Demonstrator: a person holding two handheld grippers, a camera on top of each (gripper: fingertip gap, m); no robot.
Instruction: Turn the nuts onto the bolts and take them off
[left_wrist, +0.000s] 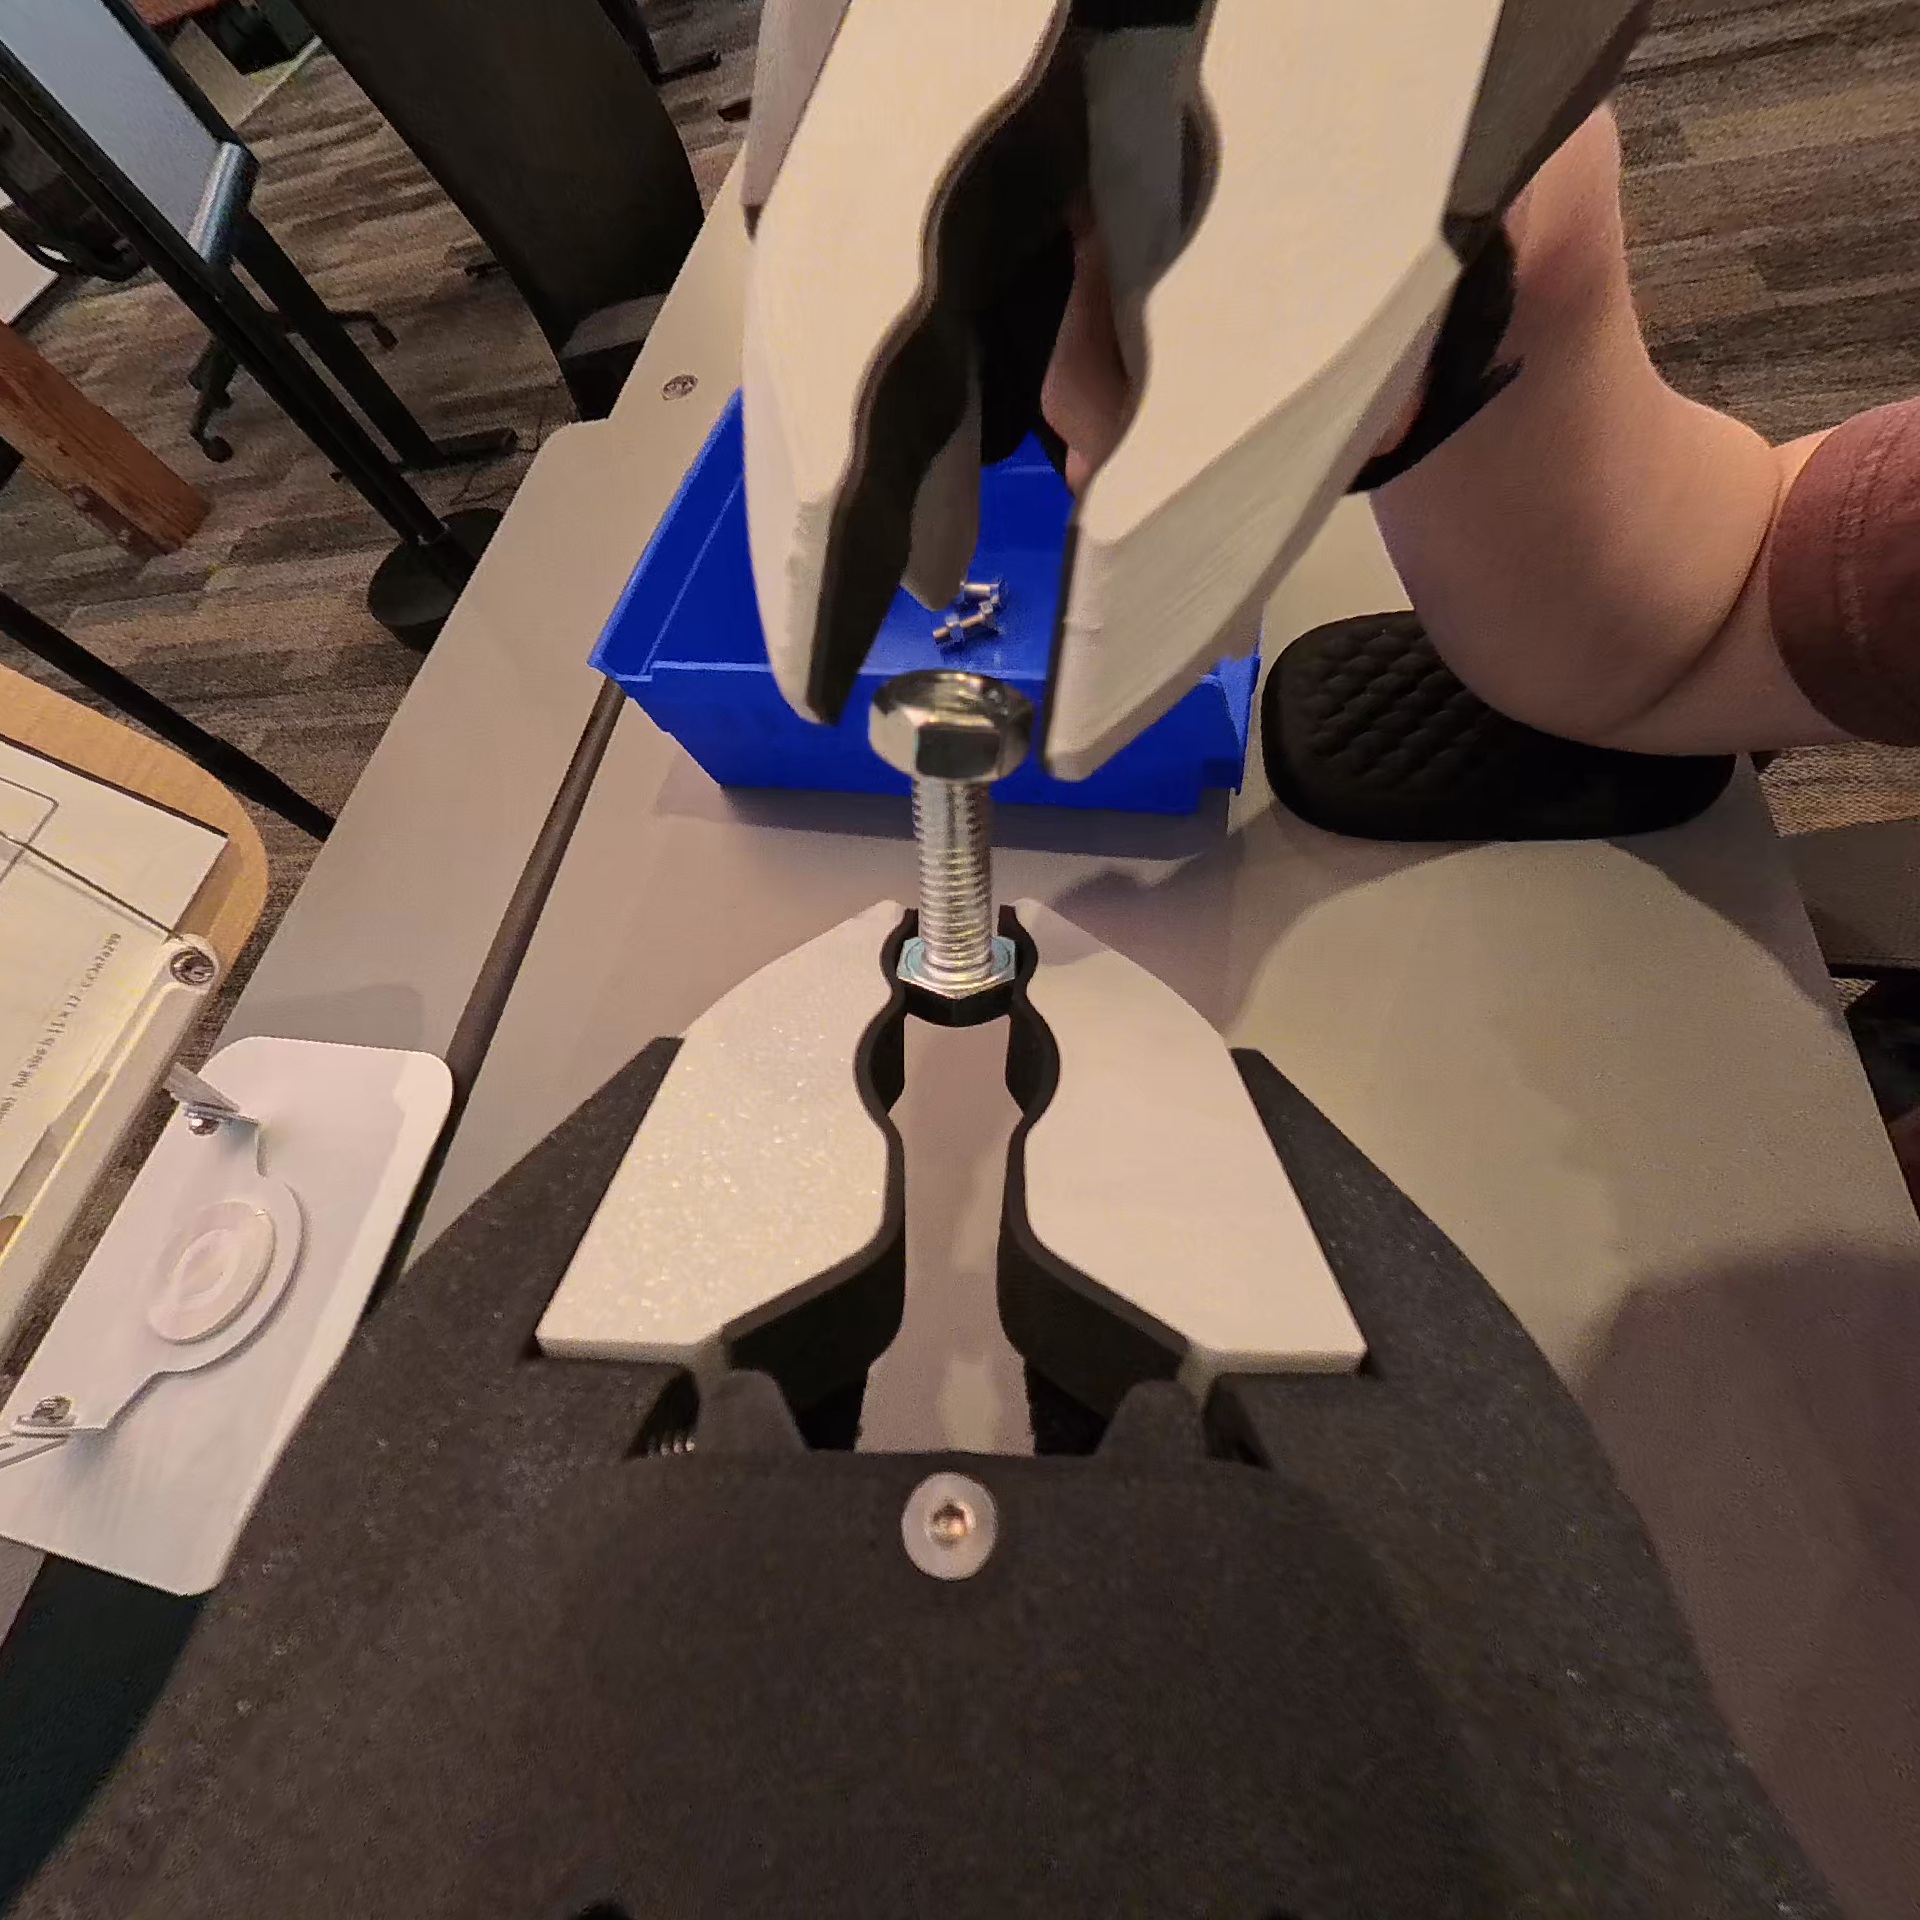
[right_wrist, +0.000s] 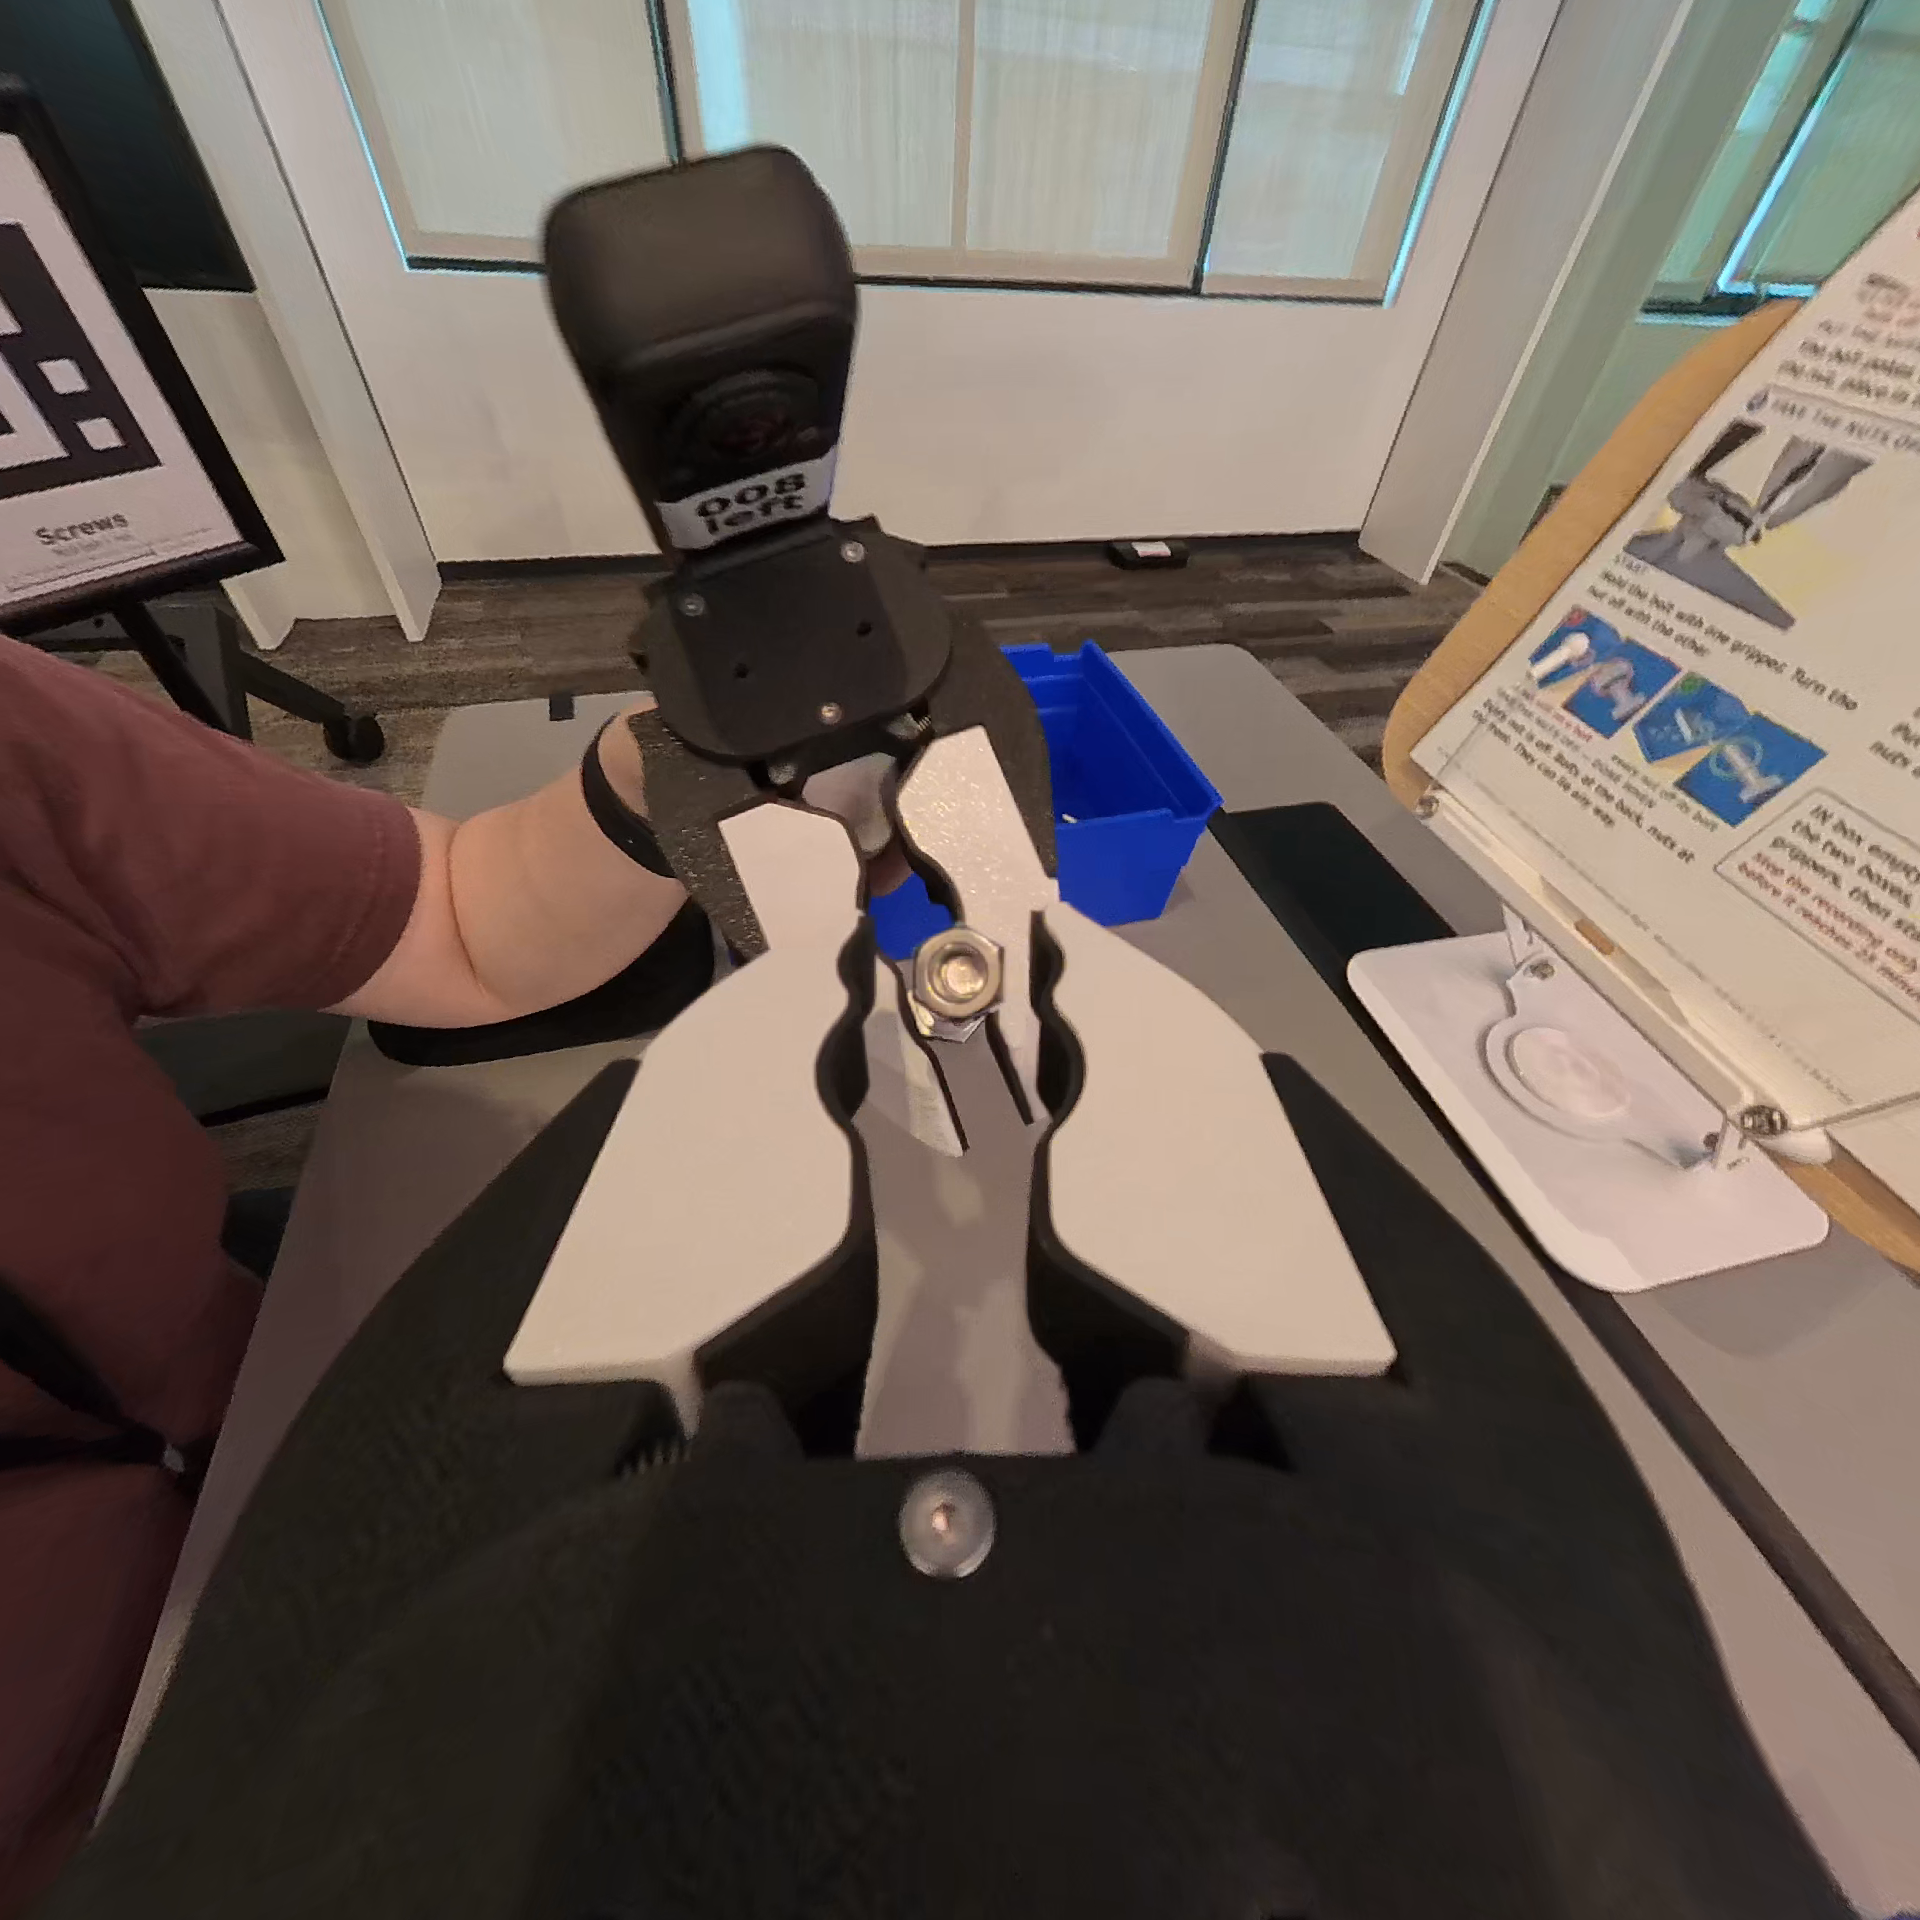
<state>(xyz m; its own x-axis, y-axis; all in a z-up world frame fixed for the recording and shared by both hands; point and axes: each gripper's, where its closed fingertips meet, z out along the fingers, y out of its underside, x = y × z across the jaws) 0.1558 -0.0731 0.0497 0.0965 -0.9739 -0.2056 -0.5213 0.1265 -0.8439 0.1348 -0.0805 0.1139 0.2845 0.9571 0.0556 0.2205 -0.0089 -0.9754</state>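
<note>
A silver bolt (left_wrist: 951, 842) stands upright, hex head (left_wrist: 951, 717) on top. A nut (left_wrist: 961, 971) sits low on its thread. My left gripper (left_wrist: 961, 935) is shut on the nut and holds the bolt above the grey table (left_wrist: 1455, 1091). My right gripper (left_wrist: 945, 738) comes down from above. Its jaws stand open on either side of the bolt head with small gaps. In the right wrist view the bolt head (right_wrist: 956, 977) lies between my right gripper's tips (right_wrist: 948, 935), with the nut (right_wrist: 951, 1027) behind it in the left gripper (right_wrist: 985, 1127).
A blue bin (left_wrist: 727, 727) stands behind the bolt with a few small bolts (left_wrist: 971, 613) inside; it also shows in the right wrist view (right_wrist: 1122, 821). A black pad (left_wrist: 1455, 748) lies under a person's forearm. An instruction sheet on a white stand (right_wrist: 1590, 1174) is at the table's side. There is about 6 cm between the tips of the two grippers.
</note>
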